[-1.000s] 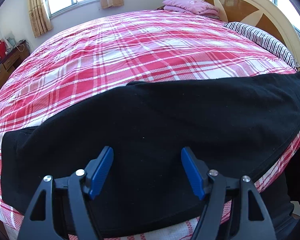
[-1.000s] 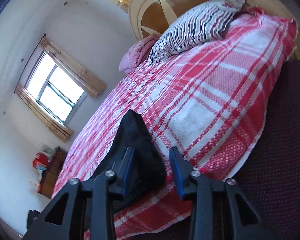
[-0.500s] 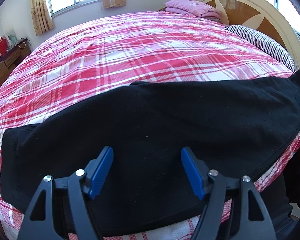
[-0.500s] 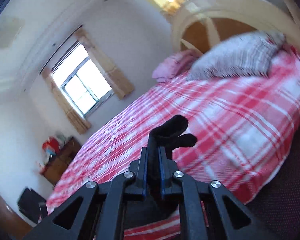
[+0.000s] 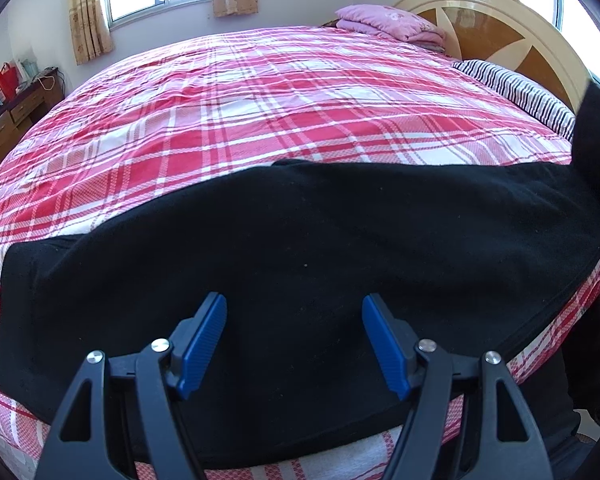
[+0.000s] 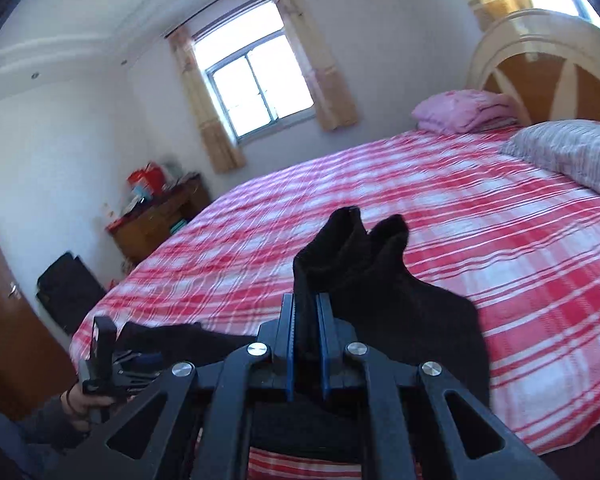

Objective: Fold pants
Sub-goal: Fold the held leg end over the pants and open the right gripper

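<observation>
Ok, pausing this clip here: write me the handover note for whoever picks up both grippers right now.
Left gripper: open, holding nothing, over the middle of the black fleece pants.
Right gripper: shut on one end of the pants, lifted above the red-and-white plaid bedspread.
Pants: otherwise spread flat across the near edge of the bed.
Done: one end gripped and raised.
Left: probably carry that end over to the other end, lay it down, smooth it, then fold again if needed.
</observation>
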The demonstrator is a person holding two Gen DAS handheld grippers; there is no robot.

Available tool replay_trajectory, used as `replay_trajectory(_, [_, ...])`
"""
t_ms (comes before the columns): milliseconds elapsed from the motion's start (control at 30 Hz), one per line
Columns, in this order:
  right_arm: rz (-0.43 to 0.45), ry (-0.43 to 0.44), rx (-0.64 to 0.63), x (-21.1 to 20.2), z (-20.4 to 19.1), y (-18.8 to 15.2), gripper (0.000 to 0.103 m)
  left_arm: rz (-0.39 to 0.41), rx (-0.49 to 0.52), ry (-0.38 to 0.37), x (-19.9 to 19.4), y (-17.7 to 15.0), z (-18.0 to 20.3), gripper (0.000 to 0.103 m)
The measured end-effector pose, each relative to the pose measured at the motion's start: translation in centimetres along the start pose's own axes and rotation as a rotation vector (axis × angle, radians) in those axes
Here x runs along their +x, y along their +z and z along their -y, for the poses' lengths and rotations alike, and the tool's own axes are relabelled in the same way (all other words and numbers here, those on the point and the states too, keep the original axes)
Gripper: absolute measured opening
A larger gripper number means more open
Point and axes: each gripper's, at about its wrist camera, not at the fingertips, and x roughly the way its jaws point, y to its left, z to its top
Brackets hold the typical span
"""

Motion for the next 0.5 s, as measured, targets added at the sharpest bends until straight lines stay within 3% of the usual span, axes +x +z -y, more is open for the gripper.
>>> replay_trajectory(233, [-0.115, 0.070, -0.049, 5.9, -3.6, -2.0, 0.009, 0.006, -0.009, -0.015, -0.1, -0.3, -0.3, 0.073])
replay_trajectory(500, [-0.260, 0.019, -0.148, 10.8, -6.2, -5.1, 0.009, 0.013, -0.016, -0.027, -0.2, -0.4, -0.3, 0.073])
